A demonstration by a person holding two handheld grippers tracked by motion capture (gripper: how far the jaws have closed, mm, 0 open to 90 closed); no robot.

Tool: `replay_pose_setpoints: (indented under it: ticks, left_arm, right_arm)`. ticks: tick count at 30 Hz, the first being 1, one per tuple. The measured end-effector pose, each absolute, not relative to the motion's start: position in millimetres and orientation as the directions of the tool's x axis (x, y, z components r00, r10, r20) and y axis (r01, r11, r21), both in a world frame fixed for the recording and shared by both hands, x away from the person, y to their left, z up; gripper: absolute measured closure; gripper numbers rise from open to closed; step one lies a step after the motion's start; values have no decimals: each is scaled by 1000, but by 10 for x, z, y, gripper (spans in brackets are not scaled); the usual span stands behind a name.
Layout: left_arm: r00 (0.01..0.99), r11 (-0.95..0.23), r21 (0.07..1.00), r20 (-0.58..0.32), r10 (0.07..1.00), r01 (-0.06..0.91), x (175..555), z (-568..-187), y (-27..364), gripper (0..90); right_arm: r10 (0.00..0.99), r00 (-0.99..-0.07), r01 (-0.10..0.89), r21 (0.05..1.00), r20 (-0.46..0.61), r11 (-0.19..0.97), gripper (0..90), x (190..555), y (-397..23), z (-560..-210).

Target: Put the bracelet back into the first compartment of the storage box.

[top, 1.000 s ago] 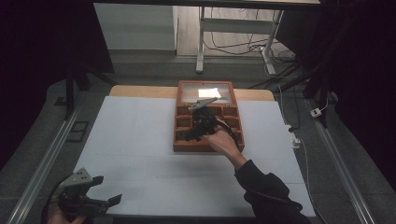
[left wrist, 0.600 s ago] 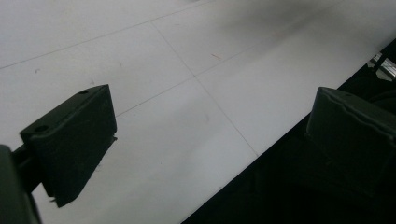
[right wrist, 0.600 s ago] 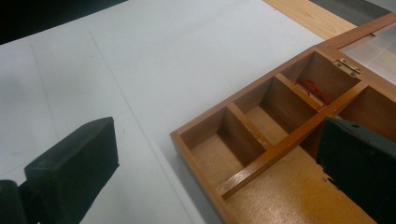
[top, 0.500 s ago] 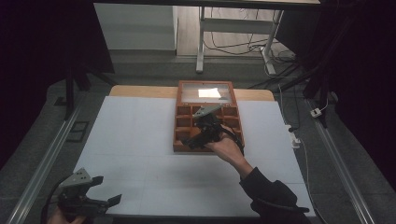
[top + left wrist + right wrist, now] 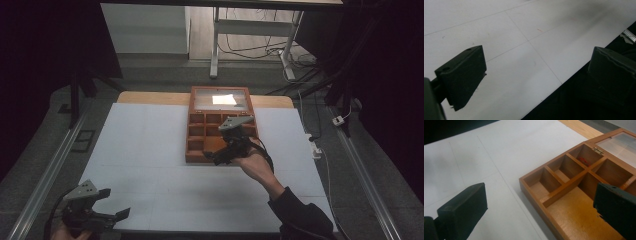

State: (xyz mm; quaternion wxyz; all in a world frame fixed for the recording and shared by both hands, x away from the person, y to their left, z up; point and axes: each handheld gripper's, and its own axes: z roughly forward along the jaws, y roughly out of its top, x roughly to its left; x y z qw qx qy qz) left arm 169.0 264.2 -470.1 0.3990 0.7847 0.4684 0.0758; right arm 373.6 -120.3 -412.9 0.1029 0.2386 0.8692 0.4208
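Since a moment ago, the right gripper (image 5: 216, 156) has slid back from the middle of the wooden box (image 5: 199, 131) to its near edge, while the left one has stayed put.

From the high view, the box sits at the far middle of the white table (image 5: 150, 145), with its glass lid (image 5: 220, 98) lying open behind it. The person's right hand (image 5: 255, 162) reaches forward, arm stretched out, sleeve at the bottom. That hand covers part of the box. The left gripper (image 5: 114, 204) waits at the near left corner, its hand cut off by the bottom edge.

From the left gripper view, its two jaws stand wide apart with nothing between them, over the table's near edge.

From the right gripper view, its jaws are spread wide too, holding nothing. One is over the table, the other over the box's big compartment (image 5: 576, 212). Something small and red (image 5: 583, 160) lies in a far compartment; it is too tiny to make out.
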Motion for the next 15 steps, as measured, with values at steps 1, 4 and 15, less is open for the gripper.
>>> replay_pose_setpoints:
  ticks: [1, 4, 15]
  left_arm:
    - [552, -245, 697, -254, 795, 674, 1691, -4700, 2643, 17]
    - [552, -245, 698, -253, 795, 673, 1691, -4700, 2641, 17]
    - [553, -245, 699, -254, 794, 672, 1693, -4699, 2641, 17]
  right_arm:
    - [504, -863, 333, 784, 30, 524, 0, 3715, -1238, -4122]
    - [513, -857, 343, 795, 46, 501, 0, 3634, -1343, -4102]
    - [539, -842, 358, 789, 41, 499, 0, 3337, -1700, -4104]
